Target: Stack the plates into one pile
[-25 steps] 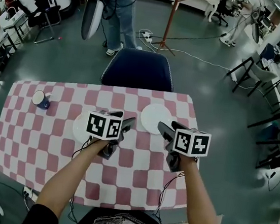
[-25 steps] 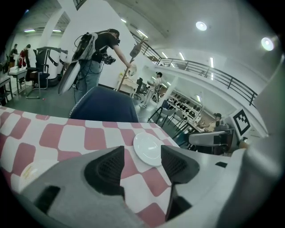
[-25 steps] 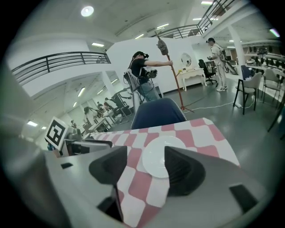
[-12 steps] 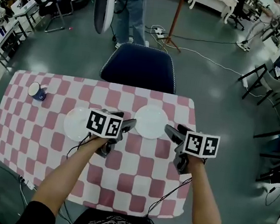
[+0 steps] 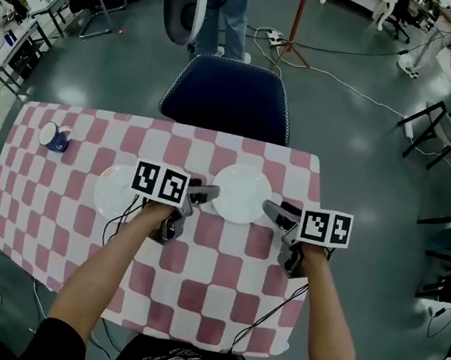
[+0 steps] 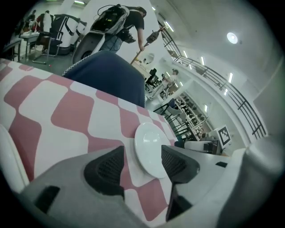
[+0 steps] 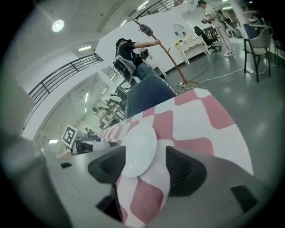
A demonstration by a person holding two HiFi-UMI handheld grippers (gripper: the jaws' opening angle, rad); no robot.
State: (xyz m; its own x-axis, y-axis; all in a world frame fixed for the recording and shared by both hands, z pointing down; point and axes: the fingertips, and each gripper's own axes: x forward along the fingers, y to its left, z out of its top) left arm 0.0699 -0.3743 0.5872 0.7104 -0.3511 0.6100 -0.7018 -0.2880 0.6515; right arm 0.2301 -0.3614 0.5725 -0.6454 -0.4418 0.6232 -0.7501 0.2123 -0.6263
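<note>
the left gripper (image 6: pixel 143 158) and the right gripper (image 7: pixel 144 167) hang over the checkered tablecloth (image 5: pixel 218 298), jaws spread and pinching nothing; the right's jaws have just been opening. one white plate (image 5: pixel 242 193) lies flat between the two grippers, and a second white plate (image 5: pixel 113 191) lies further left, partly behind the left gripper's cube.

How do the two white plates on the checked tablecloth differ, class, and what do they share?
The left plate lies nearer the blue mug; the right plate lies in front of the chair. The left plate is partly hidden behind the left gripper in the head view; the right plate shows whole. Both are white, round, lying flat and unstacked.
</note>
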